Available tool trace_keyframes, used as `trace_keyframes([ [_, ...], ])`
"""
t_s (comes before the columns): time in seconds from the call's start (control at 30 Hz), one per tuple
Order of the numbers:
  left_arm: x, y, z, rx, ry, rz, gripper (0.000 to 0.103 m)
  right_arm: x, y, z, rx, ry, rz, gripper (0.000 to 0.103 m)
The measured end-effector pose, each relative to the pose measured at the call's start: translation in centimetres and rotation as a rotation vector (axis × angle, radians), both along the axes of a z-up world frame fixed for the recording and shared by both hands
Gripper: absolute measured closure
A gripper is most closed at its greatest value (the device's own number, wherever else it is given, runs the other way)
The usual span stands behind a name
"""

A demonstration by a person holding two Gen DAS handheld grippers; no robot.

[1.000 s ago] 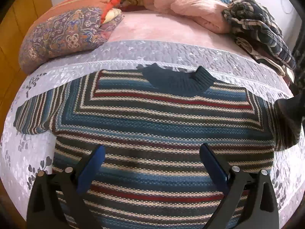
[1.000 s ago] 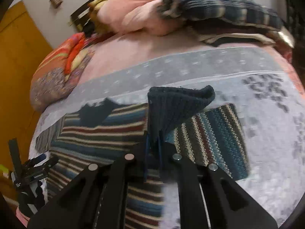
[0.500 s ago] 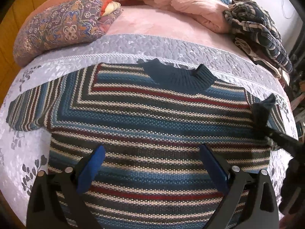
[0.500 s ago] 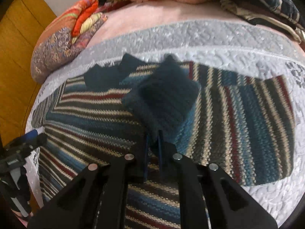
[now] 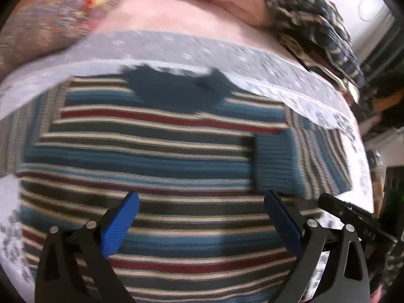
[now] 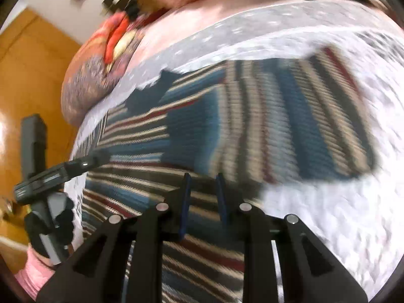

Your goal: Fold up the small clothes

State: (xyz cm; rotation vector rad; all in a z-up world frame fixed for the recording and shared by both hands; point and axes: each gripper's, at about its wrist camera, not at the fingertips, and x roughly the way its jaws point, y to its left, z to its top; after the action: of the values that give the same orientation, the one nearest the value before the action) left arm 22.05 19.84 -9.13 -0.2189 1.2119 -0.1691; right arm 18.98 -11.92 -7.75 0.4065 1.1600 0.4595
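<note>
**One sleeve in, the rest of the fold to come**

The striped sweater point(image 5: 156, 166) lies flat on the bed point(image 5: 277, 65). Its one sleeve point(image 6: 290, 126) is folded across the chest, cuff point(image 5: 275, 164) below the collar point(image 5: 174, 91). The other sleeve and body fold remain, I judge. Left tool point(image 5: 202, 224) gapes wide, empty; right tool point(image 6: 202, 202) slightly parted, holding nothing. No legible writing.

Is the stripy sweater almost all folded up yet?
Not yet. One sleeve is already folded in and lies across the striped sweater. Right now both the left gripper and right gripper are open above it, holding nothing. The other sleeve is spread out on the bedspread, and the body is unfolded.
</note>
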Motion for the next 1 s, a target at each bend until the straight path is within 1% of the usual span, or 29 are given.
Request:
trace_keyframes([
  [0.07, 0.9, -1.5, -1.1, -0.041, 0.044, -0.016, 0.009, -0.9, -2.2, 0.1, -0.003, -0.003, -0.034, 0.082],
  [0.1, 1.7, -2.5, -2.1, -0.079, 0.083, -0.025, 0.010, -1.2, -2.9, 0.1, -0.005, -0.004, -0.044, 0.082],
  [0.2, 3.3, -4.3, -4.3, -0.150, 0.172, -0.022, 0.016, -2.7, -5.1, 0.1, -0.008, -0.007, -0.077, 0.082],
  [0.23, 3.6, -4.6, -5.0, -0.163, 0.192, -0.019, 0.019, -3.3, -5.8, 0.2, -0.006, -0.010, -0.087, 0.082],
  [0.27, 3.9, -5.0, -5.6, -0.174, 0.214, -0.013, 0.025, -3.5, -6.0, 0.1, -0.005, -0.012, -0.093, 0.082],
  [0.3, 4.0, -5.6, -5.9, -0.161, 0.216, -0.006, 0.027, -3.9, -6.6, 0.0, -0.003, -0.014, -0.102, 0.082],
  [0.33, 4.0, -5.9, -5.9, -0.142, 0.209, -0.007, 0.033, -4.1, -6.9, 0.0, -0.002, -0.015, -0.108, 0.082],
  [0.37, 3.9, -6.4, -5.6, -0.123, 0.194, -0.014, 0.047, -4.3, -7.2, -0.2, -0.004, -0.015, -0.116, 0.082],
  [0.43, 3.6, -7.3, -4.9, -0.112, 0.184, -0.023, 0.063, -4.5, -7.7, -0.6, -0.008, -0.011, -0.125, 0.082],
  [0.47, 3.5, -7.5, -4.7, -0.119, 0.180, -0.025, 0.074, -4.4, -7.7, -0.8, -0.012, -0.009, -0.129, 0.082],
  [0.53, 3.4, -8.1, -4.2, -0.122, 0.165, -0.036, 0.082, -4.4, -7.7, -1.0, -0.017, -0.003, -0.138, 0.082],
  [0.63, 3.1, -8.0, -2.8, -0.131, 0.111, -0.029, 0.087, -4.4, -7.6, -1.0, -0.013, -0.005, -0.143, 0.082],
  [0.73, 2.6, -6.5, -0.6, -0.168, 0.048, -0.014, 0.087, -4.2, -7.5, -0.7, -0.013, -0.011, -0.152, 0.082],
  [0.87, 2.1, -2.8, 2.7, -0.149, -0.044, 0.015, 0.088, -3.5, -7.7, 0.1, 0.007, -0.013, -0.164, 0.082],
  [1.0, 2.1, 1.1, 4.2, -0.113, -0.079, 0.053, 0.088, -2.2, -6.4, 0.7, 0.016, -0.014, -0.145, 0.082],
])
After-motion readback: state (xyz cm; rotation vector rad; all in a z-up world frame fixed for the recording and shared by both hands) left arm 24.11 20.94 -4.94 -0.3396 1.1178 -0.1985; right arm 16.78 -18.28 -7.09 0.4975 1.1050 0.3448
